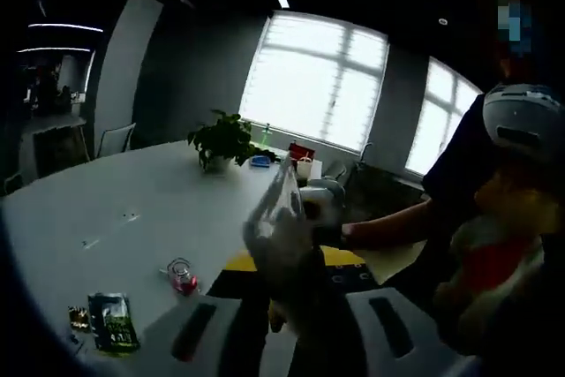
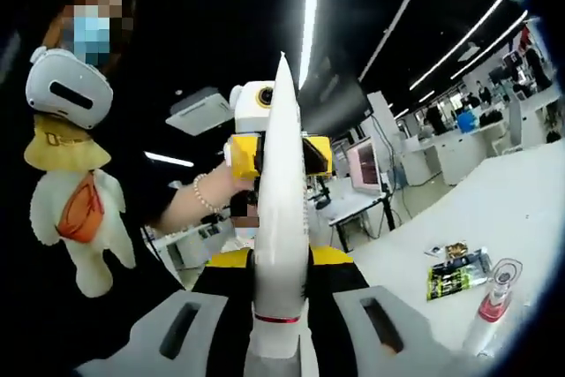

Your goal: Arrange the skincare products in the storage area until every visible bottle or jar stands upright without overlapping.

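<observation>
right gripper view: right gripper [image 2: 279, 324] clenched on a white tube [image 2: 281, 218], upright at frame centre with its crimped end pointing to the top. behind it, centre, the left gripper [image 2: 269, 152] with yellow body, held by a hand [image 2: 231, 184]. lower right: small pink bottle [image 2: 493, 306] and green sachet [image 2: 457, 273] on the white table [image 2: 494, 218].

left gripper view: the tube [image 1: 281, 218] is blurred at centre between the left jaws; cannot tell whether they grip it. pink bottle [image 1: 183, 276] and sachet [image 1: 110, 320] lower left; 1 potted plant [image 1: 221, 140] upper centre.
</observation>
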Demonstrator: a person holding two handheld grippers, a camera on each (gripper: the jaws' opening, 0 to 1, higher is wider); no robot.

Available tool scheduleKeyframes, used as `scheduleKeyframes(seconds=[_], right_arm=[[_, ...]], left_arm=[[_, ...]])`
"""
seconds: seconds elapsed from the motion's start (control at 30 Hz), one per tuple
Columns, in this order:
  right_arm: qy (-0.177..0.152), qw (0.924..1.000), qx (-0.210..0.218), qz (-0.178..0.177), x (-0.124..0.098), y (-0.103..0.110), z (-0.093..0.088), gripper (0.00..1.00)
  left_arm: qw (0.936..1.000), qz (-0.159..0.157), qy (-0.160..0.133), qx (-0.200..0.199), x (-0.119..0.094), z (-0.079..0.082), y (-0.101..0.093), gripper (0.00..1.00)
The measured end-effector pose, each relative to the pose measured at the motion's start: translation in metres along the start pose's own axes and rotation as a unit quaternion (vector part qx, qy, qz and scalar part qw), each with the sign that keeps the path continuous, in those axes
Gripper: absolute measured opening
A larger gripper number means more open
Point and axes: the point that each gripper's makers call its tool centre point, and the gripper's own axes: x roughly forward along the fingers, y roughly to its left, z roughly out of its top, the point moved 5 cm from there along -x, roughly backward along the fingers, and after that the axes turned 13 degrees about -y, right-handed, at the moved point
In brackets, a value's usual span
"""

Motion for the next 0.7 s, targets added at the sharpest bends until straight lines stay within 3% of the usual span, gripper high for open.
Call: scheduleKeyframes(seconds=[0.03, 0.07, 0.3, 0.7], right_arm=[[0.005, 1.0, -0.007, 0.001, 0.0, 0.0, -0.001, 0.22], [0.02, 0.9996, -0.018, 0.005, 0.001, 0.001, -0.004, 0.22], [0.068, 0.997, -0.032, -0.018, 0.002, -0.011, -0.021, 0.23], [0.155, 0.9838, -0.077, -0.045, -0.006, -0.031, -0.055, 0.23]], left_arm=[[1.0, -0.003, 0.007, -0.004, 0.0, -0.001, -0.001, 0.19], [0.9994, -0.007, 0.022, 0.026, 0.0, -0.002, 0.004, 0.19], [0.9974, 0.004, 0.059, 0.04, 0.003, -0.016, 0.021, 0.17], [0.9884, 0.008, 0.128, 0.081, 0.013, -0.052, 0.029, 0.16]])
